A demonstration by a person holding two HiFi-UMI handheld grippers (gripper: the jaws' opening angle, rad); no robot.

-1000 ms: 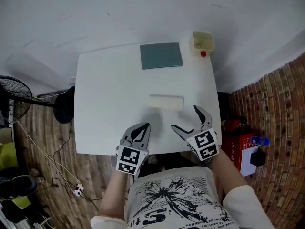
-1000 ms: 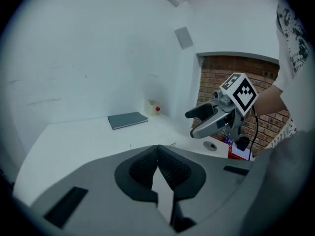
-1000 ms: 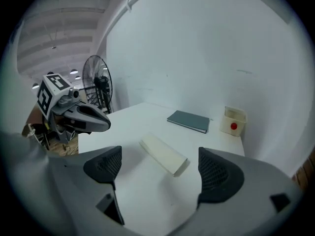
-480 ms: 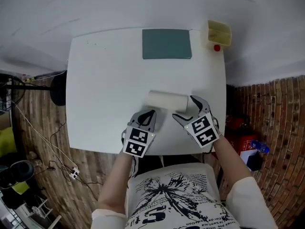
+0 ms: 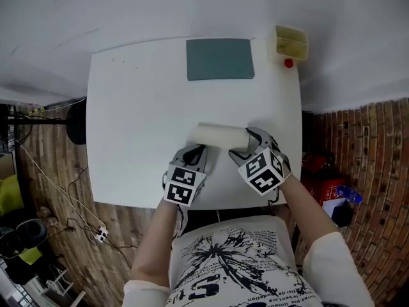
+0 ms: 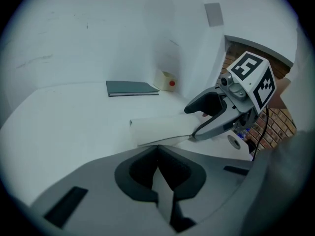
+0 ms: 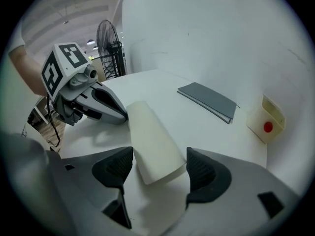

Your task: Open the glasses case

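A cream glasses case (image 5: 217,135) lies closed on the white table (image 5: 134,120), near its front edge. My right gripper (image 5: 246,143) straddles the case's right end; its jaws are closing, and narrow gaps still show between the pads and the case (image 7: 153,142). In the right gripper view the gripper (image 7: 160,163) points steeply down over that end. My left gripper (image 5: 197,152) is shut with nothing in it, its tip on the table just in front of the case's left end. The left gripper view shows the case (image 6: 160,129) just beyond the shut left gripper (image 6: 157,149), with the right gripper (image 6: 209,117) at its far end.
A grey-green notebook (image 5: 220,59) lies at the back of the table. A small yellow box (image 5: 291,42) with a red knob (image 5: 289,62) stands at the back right corner. A fan (image 7: 109,38) stands on the floor to the left. The table's front edge (image 5: 211,204) is right under my grippers.
Both grippers have come down and forward to the case. The right jaws, wide before, have narrowed around its right end. The left gripper stayed shut.
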